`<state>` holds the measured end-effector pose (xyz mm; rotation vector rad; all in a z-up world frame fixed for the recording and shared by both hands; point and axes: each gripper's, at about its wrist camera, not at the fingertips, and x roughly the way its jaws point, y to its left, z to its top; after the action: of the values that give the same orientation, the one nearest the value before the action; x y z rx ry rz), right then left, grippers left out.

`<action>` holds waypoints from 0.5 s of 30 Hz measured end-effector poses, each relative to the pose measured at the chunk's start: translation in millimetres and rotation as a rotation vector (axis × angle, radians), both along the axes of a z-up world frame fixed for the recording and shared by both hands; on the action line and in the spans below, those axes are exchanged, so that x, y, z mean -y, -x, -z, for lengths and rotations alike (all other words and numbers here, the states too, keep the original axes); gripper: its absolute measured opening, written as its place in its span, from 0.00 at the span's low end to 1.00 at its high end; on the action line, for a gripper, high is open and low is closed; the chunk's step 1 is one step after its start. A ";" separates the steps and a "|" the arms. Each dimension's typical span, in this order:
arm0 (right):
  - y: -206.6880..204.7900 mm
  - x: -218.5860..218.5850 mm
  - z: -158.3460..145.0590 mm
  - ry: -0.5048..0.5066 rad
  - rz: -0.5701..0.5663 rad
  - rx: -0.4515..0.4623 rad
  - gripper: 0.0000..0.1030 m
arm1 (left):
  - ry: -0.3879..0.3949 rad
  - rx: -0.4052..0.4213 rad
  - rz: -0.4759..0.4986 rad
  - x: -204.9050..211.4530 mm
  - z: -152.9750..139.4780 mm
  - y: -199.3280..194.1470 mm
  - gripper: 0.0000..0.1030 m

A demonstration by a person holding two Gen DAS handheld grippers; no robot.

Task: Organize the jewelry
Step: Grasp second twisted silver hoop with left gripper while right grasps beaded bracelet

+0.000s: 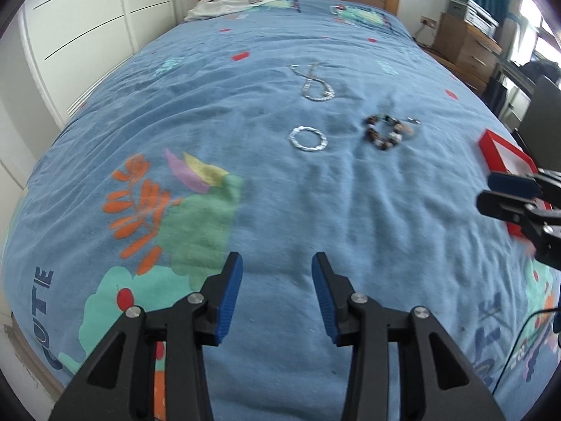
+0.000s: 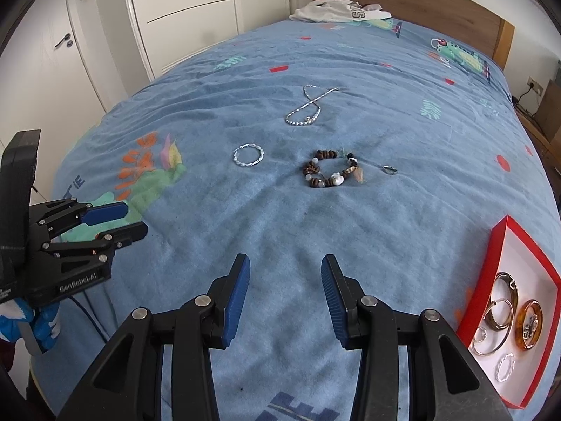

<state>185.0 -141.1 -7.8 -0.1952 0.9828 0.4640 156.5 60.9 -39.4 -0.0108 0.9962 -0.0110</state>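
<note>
1. Left gripper (image 1: 277,263) and right gripper (image 2: 285,266): both with jaws apart, holding nothing, above the bed (image 2: 403,210).
2. Silver chain (image 2: 308,107), twisted bangle (image 2: 248,156), beaded bracelet (image 2: 329,170), small ring (image 2: 390,169): mid-bed.
3. Red box (image 2: 505,235) with bangles, near the right edge.

right claw (image 2: 285,294) spread wide, empty, above blue bed (image 2: 385,210). ahead: silver bangle (image 2: 248,156), bead bracelet (image 2: 329,173), small ring (image 2: 389,169), chain (image 2: 308,107). red tray (image 2: 505,231) w/ rings at right.

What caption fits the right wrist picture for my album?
Open right gripper above a blue bedspread; silver bangle, beaded bracelet, chain necklace await the red box.
</note>
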 end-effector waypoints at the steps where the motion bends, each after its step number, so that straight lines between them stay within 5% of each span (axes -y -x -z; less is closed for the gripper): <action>1: -2.3 1.3 0.6 -0.005 0.005 0.002 0.42 | 0.001 0.000 -0.011 -3.4 1.1 -3.0 0.38; 15: -47.7 27.0 21.3 -0.086 0.105 0.023 0.42 | 0.064 0.041 -0.083 -4.0 9.1 -76.0 0.38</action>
<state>232.8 -168.1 -29.1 -0.0714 0.9439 0.4064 232.6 64.9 -48.5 -0.1102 0.9535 0.0326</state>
